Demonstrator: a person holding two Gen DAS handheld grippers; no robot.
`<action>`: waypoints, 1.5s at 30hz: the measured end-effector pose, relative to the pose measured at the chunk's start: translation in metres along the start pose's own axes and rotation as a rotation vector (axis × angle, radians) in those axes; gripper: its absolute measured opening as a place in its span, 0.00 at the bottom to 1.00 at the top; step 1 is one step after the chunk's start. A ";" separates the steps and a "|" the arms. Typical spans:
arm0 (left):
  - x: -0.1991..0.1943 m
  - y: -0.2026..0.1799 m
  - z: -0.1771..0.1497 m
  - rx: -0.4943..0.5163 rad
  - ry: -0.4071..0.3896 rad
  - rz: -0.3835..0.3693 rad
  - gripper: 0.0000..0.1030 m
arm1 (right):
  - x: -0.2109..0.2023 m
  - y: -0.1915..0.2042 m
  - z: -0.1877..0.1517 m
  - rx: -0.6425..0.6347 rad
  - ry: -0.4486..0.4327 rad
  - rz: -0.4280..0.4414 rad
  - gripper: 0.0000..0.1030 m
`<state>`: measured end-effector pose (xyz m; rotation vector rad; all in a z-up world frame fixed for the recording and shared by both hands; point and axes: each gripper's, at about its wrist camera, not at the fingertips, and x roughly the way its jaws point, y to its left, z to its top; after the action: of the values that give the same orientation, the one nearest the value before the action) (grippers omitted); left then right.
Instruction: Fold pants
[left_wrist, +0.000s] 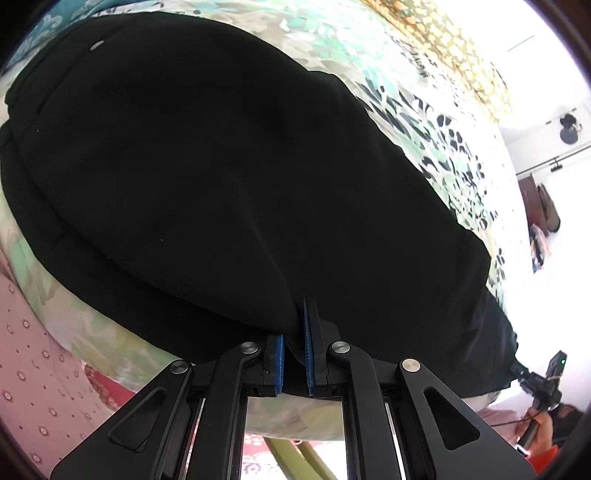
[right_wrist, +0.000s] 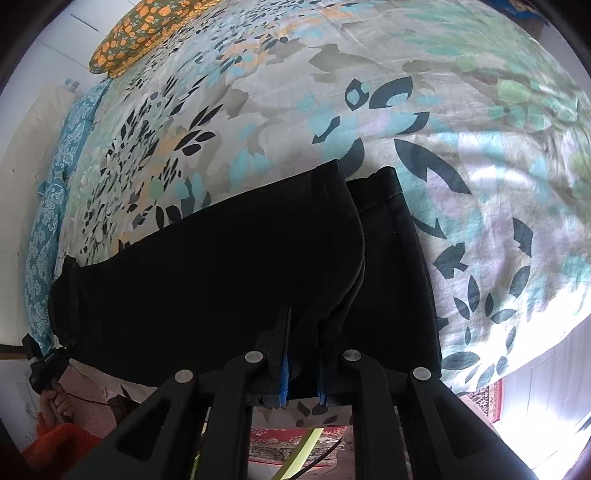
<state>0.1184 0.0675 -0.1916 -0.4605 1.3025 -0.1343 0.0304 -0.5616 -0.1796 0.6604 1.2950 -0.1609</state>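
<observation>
Lying along the near edge of the bed, the black pants (left_wrist: 207, 177) are spread lengthwise over a floral bedsheet (right_wrist: 424, 110), with their near margin drooping slightly past the edge of the mattress. In the right wrist view the two leg ends lie side by side, one hem overlapping the other, pointing across the sheet away from the near edge. In the left wrist view the wider waist part fills most of the picture, and a small pale button shows near its far end.

The left tongs (left_wrist: 294, 354) are pressed together on a fold of the black cloth at the near edge, the blue pads pinching the fabric between them. The right tongs (right_wrist: 303, 376) stand a little apart, with a bunched fold of the leg cloth between the blue pads; whether the pads still press on it cannot be told.

An orange-patterned pillow (right_wrist: 136, 33) lies at the far corner of the bed, and a blue patterned cloth (right_wrist: 55, 177) runs along one side edge. A red patterned rug (right_wrist: 280, 439) shows on the floor below the near edge.
</observation>
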 end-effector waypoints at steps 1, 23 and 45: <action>0.002 0.003 0.000 -0.013 0.005 -0.008 0.07 | 0.000 -0.002 0.002 0.015 -0.008 0.035 0.42; 0.008 -0.016 -0.007 0.091 0.039 0.006 0.07 | -0.003 0.002 0.002 -0.207 0.006 -0.391 0.07; 0.014 -0.028 -0.013 0.147 0.075 0.078 0.07 | 0.005 0.003 0.001 -0.210 0.015 -0.470 0.07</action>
<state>0.1142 0.0342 -0.1952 -0.2809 1.3718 -0.1820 0.0343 -0.5583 -0.1827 0.1702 1.4425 -0.3970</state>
